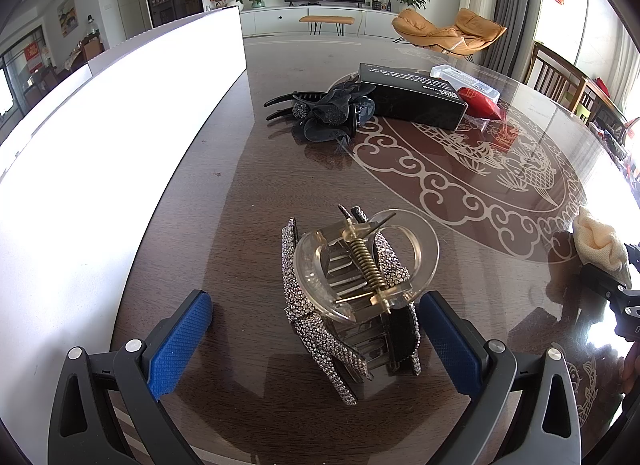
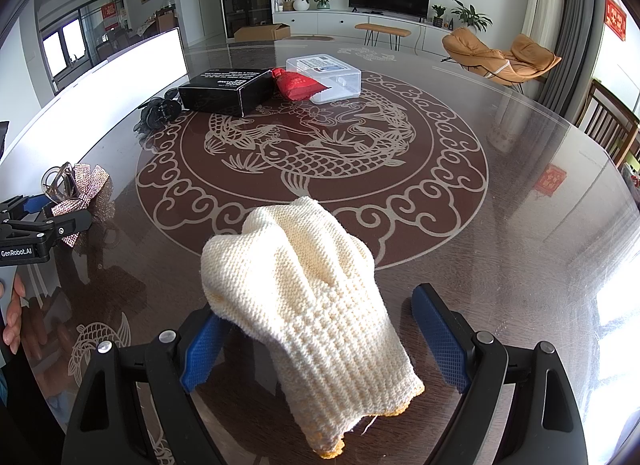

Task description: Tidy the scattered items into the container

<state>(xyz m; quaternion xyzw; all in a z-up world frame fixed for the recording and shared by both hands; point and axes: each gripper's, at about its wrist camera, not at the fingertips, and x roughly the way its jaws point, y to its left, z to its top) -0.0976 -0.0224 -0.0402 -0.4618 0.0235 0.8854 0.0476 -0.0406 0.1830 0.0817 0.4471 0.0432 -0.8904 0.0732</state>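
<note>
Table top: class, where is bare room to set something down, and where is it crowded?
Free: the fish medallion, between the knitted glove and the black box; also the right side. Crowded: black box, red pouch, clear plastic case and black hair claw bunched together.
</note>
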